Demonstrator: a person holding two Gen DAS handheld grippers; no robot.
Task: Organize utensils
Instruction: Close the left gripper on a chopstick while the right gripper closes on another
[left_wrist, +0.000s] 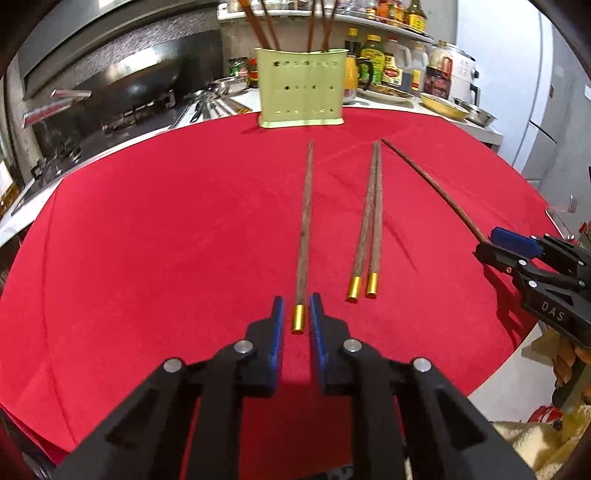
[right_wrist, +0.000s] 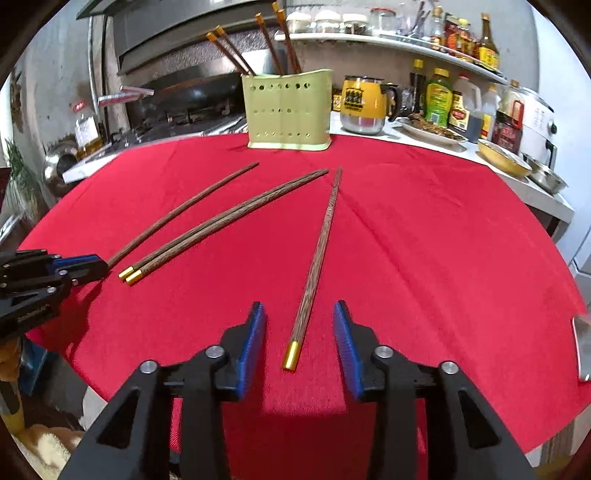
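Left hand-held gripper (left_wrist: 297, 314): being held slightly open around a chopstick's gold cap (left_wrist: 297, 319), pads not touching.
Right hand-held gripper (right_wrist: 299, 325): being held open astride another chopstick (right_wrist: 317, 254).
Holder (left_wrist: 303, 88): at twelve o'clock.

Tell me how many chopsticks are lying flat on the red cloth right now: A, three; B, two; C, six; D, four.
D: the right wrist view shows a single chopstick at the left, a touching pair of chopsticks in the middle and another chopstick at the right, all on the red cloth; the others stand in the green utensil holder.
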